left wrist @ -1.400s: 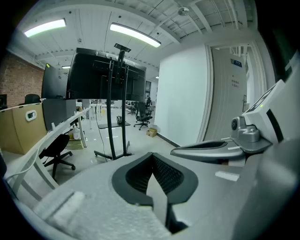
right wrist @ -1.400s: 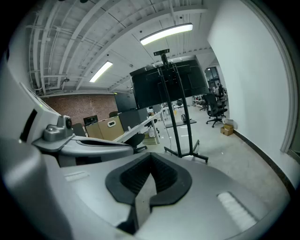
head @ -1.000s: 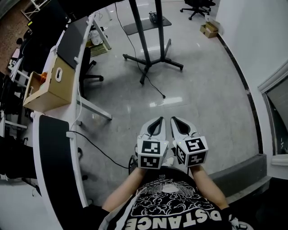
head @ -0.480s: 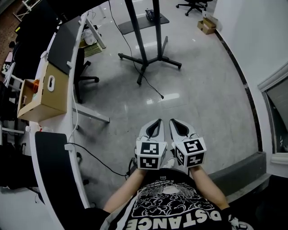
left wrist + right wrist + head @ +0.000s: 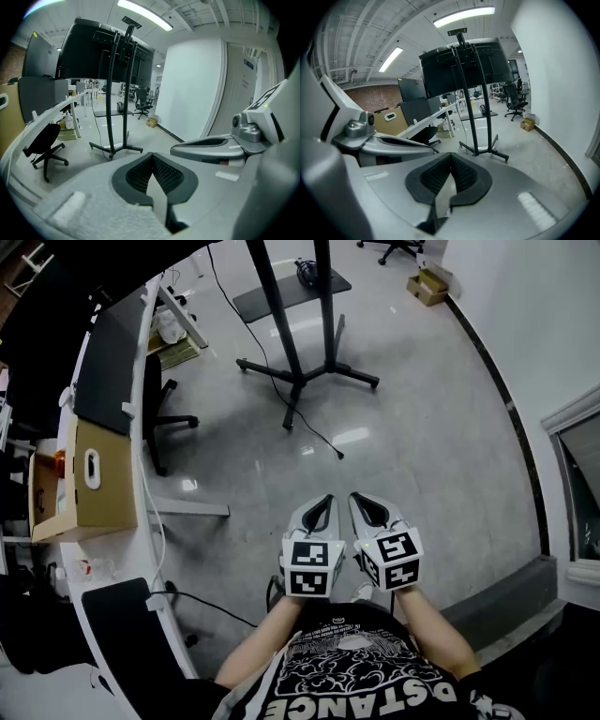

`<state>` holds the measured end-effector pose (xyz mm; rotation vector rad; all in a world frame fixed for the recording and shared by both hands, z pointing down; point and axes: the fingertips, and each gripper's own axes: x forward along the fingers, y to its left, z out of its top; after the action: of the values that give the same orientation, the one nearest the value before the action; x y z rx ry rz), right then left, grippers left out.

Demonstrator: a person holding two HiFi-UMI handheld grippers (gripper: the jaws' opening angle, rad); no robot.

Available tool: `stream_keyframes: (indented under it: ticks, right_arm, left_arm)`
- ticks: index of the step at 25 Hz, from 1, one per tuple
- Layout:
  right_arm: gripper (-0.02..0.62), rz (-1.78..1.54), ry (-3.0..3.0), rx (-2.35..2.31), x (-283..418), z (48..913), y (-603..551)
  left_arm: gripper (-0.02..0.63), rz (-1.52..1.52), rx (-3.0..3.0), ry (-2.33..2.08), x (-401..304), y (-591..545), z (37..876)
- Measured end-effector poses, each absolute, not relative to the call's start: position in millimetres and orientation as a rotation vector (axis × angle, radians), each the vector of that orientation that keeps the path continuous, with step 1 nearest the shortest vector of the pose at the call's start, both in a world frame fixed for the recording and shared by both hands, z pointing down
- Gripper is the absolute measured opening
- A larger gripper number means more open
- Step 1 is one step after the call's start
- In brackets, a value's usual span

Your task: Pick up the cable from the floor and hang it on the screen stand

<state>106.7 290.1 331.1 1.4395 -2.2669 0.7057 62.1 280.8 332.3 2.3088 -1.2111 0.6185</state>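
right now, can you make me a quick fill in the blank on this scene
1. The left gripper and right gripper both have jaws ____ and hold nothing.
2. The cable lies on the ____, touched by neither gripper.
3. The box sits on the person's ____ side.
4. The stand is ____ in colour.

Missing words: shut; floor; left; black.
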Motion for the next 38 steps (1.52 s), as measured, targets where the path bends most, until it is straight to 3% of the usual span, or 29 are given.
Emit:
stream_keyframes:
  ticks: [21, 38]
  right_arm:
    - [0.008, 0.694, -2.073, 1.322, 58.6, 415.3, 120.0]
    - [0.017, 0.716, -2.027, 1.119, 76.1, 601.6, 43.6]
  left_arm:
    - [0.0, 0.53, 2.239, -1.03, 10.8, 84.5, 411.5]
    - [0.002, 0.561, 2.176, -1.022, 28.1, 18.5, 564.2]
